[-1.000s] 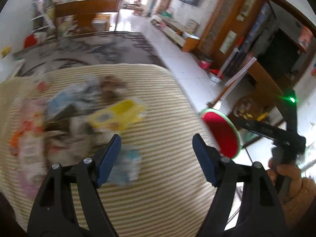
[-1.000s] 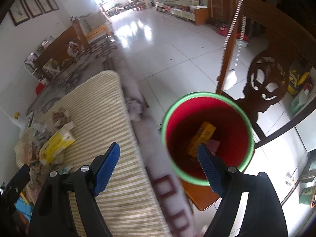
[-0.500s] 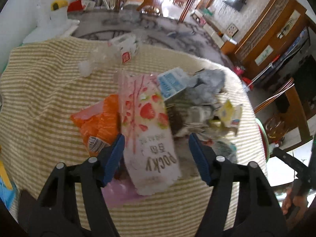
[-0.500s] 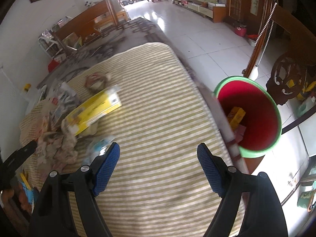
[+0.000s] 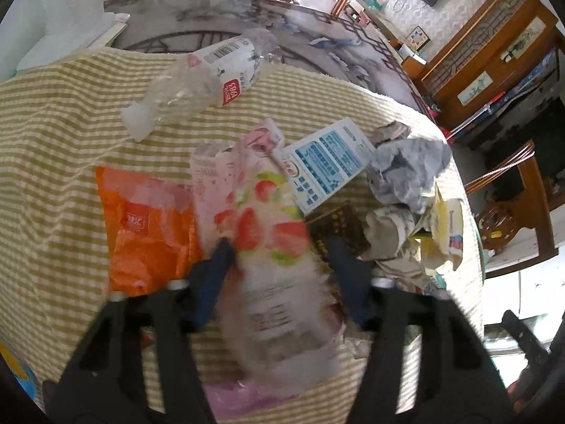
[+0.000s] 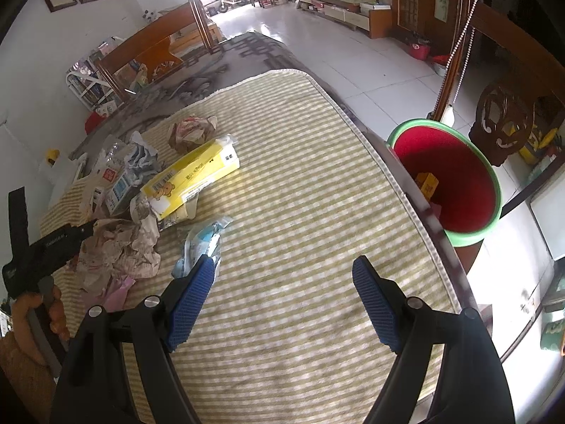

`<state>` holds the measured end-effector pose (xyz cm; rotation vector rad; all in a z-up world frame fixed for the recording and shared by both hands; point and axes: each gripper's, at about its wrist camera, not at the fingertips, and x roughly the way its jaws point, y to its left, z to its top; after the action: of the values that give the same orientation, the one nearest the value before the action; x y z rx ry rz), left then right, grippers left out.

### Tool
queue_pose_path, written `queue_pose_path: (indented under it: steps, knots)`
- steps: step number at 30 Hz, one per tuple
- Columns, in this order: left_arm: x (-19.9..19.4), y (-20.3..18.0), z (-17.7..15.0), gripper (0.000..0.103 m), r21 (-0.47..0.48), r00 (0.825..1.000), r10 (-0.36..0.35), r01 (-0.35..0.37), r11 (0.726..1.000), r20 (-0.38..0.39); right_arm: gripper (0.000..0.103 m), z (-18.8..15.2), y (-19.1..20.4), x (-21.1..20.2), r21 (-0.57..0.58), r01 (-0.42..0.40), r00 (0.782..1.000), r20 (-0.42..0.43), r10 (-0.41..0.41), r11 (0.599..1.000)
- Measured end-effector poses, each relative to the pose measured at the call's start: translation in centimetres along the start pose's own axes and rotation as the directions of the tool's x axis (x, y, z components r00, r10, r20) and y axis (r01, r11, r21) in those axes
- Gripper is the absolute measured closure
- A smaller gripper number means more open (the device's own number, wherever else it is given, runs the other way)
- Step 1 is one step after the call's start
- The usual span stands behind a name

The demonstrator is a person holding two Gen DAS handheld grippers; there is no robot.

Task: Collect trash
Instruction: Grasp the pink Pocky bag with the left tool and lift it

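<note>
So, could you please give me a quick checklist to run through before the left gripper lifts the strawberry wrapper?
1. Strawberry wrapper between left gripper fingers: ok; the jaws have just been closing.
2. Pads pressing firmly on it: cannot tell, blurred.
3. Orange bag clear of the fingers: cannot tell, it lies right beside one.
4. Right gripper open and empty: ok.
5. Red bin beside the table with room inside: ok.
</note>
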<state>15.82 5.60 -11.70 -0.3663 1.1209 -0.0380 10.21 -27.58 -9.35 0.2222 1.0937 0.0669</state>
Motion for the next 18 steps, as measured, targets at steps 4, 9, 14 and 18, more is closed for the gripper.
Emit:
queue_pose_path:
  steps: [4, 9, 14, 18]
  knots:
    - [-1.3, 0.8, -0.5, 0.065, -0.011, 0.999, -0.028, 0.028, 1.0, 0.026, 0.025, 0.0, 0.7, 0.0, -0.005, -0.004, 1.0, 0.004, 0.004, 1.0]
    - [-4.2, 1.5, -2.1, 0.067, -0.011, 0.996, -0.033, 0.034, 0.999, 0.078, 0.025, 0.0, 2.2, 1.1, -0.024, -0.03, 0.999, -0.02, 0.029, 0.999]
    - [-7.4, 2.1, -3.7, 0.067, -0.016, 0.99, -0.037, 0.04, 0.999, 0.138, 0.025, 0.4, 4.8, 2.7, -0.075, -0.063, 0.996, -0.06, 0.058, 0.995]
    - [-9.2, 2.7, -4.8, 0.067, -0.035, 0.984, -0.038, 0.044, 0.998, 0.172, 0.025, 0.8, 6.6, 3.2, -0.122, -0.079, 0.995, -0.066, 0.071, 0.989]
